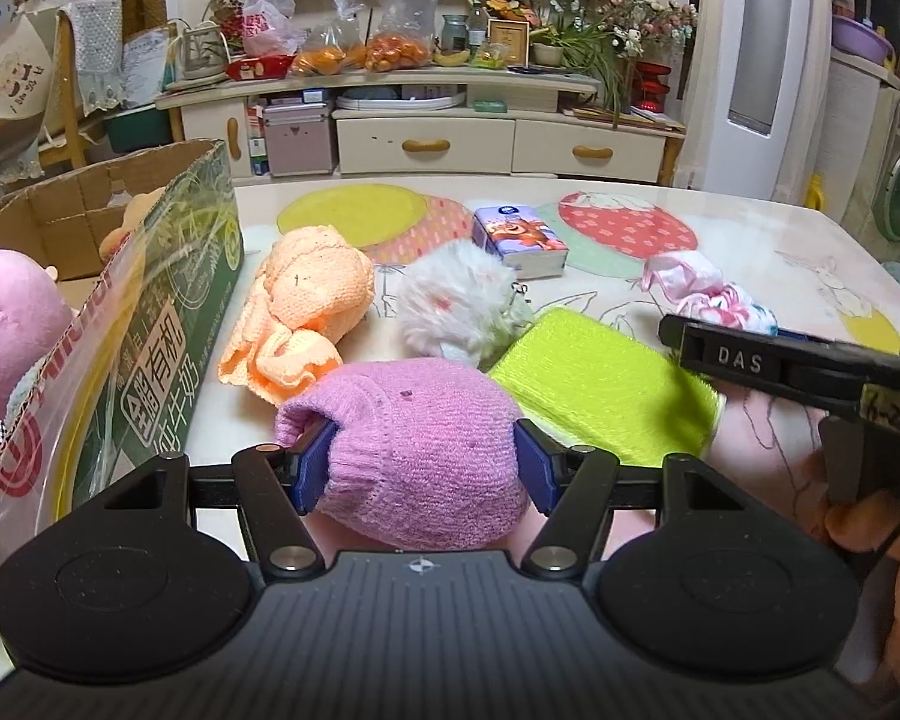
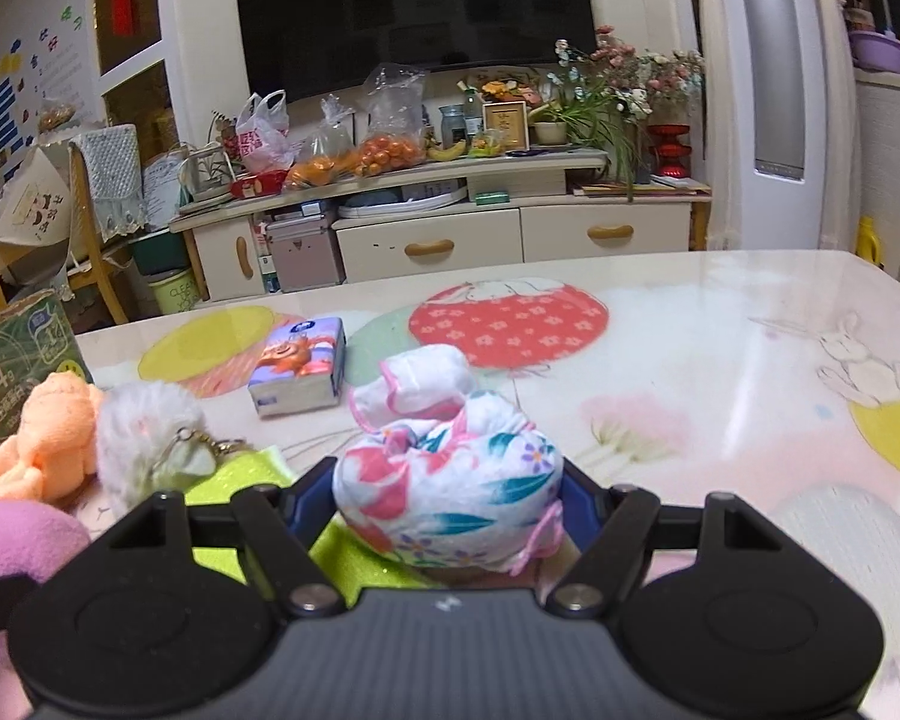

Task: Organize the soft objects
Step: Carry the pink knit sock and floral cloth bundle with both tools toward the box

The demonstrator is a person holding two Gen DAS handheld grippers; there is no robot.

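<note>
Pink knitted bundle [image 1: 417,450] sits clamped between the blue pads [image 1: 531,465] of the left gripper [image 1: 420,468], pressed in on both sides, at the near table edge. Beside it on the left, an open cardboard box [image 1: 174,276] with a pink plush toy [image 1: 9,324] inside. Just past the bundle: orange knitted cloth [image 1: 300,312], white fluffy pompom [image 1: 456,306], lime green cloth [image 1: 600,384] lying flat, tissue pack [image 1: 519,237] further back.

Right gripper [image 2: 450,507] has its fingers closed on a floral white cloth [image 2: 450,480], bunched into a ball; the cloth's loose pink-trimmed end lies on the table [image 2: 720,390] ahead of the grip. Both grippers tilt downward toward the tabletop. From the left wrist view, the right gripper enters at the right edge, with a person's hand [image 1: 888,546] wrapped on its handle.

Behind the table: a TV cabinet [image 2: 510,234] crowded with bags of oranges [image 2: 384,153].
</note>
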